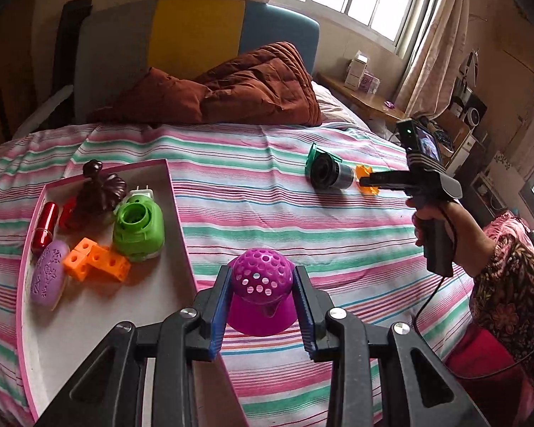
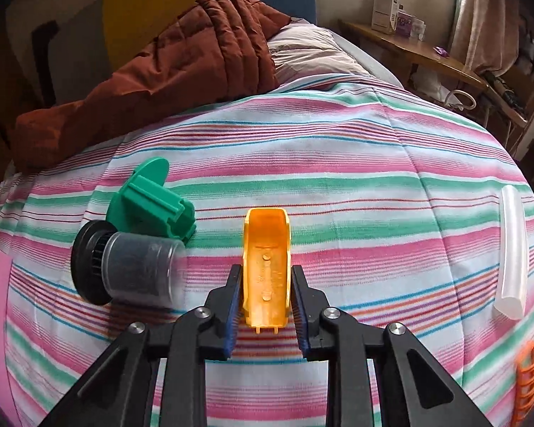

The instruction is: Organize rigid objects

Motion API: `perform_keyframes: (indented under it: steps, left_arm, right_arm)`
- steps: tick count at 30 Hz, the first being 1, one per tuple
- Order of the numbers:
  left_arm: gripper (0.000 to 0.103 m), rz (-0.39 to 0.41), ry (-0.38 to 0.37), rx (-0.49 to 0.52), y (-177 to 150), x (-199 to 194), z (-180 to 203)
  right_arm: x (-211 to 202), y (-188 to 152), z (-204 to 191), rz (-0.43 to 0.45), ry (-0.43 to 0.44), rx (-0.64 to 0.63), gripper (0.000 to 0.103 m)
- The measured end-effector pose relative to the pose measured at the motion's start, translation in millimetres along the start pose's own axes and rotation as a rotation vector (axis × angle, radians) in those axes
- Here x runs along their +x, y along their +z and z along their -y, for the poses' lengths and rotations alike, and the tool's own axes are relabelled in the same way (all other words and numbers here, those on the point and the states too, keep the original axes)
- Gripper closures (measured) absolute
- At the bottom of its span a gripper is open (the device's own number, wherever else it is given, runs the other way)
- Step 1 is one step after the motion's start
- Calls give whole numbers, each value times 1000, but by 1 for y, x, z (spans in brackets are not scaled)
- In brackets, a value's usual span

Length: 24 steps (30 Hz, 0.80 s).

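On the striped bed [image 2: 338, 149]:
Tray [image 1: 89, 320]: several items already sorted.
Left gripper [image 1: 261, 284]: clamps purple perforated piece [image 1: 260, 284].
Right gripper [image 2: 266, 284]: closed on orange shell [image 2: 267, 259].
Left: green part [image 2: 149, 199], black-capped jar [image 2: 124, 270], clear tube [image 2: 512, 249].

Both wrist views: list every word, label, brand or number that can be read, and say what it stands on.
None can be read.
White box on the wooden shelf: dark print on its side, too small to read.
Purple box beside it: print blurred.
Camera screen on the right gripper: a picture only, no legible text.
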<state>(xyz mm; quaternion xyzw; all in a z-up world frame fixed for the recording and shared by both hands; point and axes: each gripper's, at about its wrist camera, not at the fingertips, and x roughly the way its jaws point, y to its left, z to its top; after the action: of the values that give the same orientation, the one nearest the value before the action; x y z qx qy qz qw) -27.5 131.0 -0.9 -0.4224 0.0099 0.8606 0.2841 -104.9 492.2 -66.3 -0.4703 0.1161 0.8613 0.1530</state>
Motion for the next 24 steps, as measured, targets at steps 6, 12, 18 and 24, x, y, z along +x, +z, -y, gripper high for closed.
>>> perform_keyframes:
  steps: [6, 12, 18, 24]
  left_arm:
    - [70, 25, 12, -27, -7, -21, -29]
    - [70, 21, 81, -71, -22, -40, -73]
    - [70, -10, 144, -126, -38, -45, -115]
    - [70, -39, 196, -137, -47, -40, -137]
  right_arm:
    - [-23, -40, -7, -38, 16, 49, 77]
    - [-57, -75, -34, -23, 70, 14, 77]
    - [-96, -93, -86, 19, 174, -61, 77]
    - [-122, -109, -144, 35, 302, -134, 77]
